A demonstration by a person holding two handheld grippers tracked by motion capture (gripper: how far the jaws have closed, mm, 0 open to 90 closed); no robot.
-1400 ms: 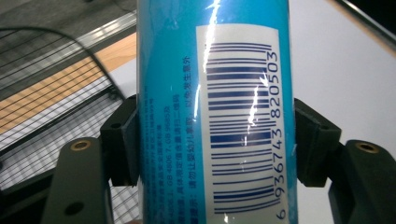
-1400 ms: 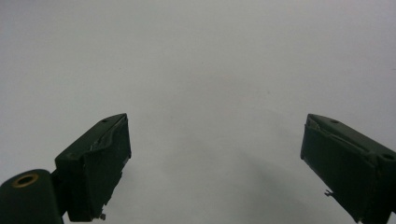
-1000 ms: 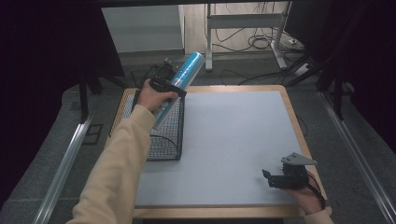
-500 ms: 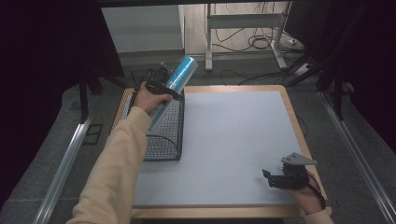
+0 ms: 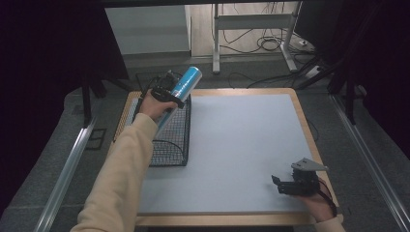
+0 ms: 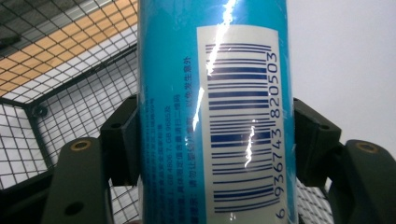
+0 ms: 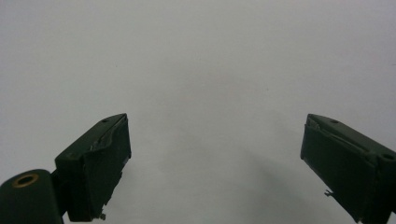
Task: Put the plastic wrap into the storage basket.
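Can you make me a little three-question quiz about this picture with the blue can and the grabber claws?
1. True or false: the left gripper is clamped on the blue can.
2. What sits under the raised can? A) a wire basket B) a red bucket C) a cardboard box
3. Fill in: the right gripper has its jaws ____ and holds nothing.

Key:
1. True. In the left gripper view the jaws press both sides of the can, next to its barcode label.
2. A, the black wire basket at the left edge of the table.
3. Open. It hovers near the table's right front corner.
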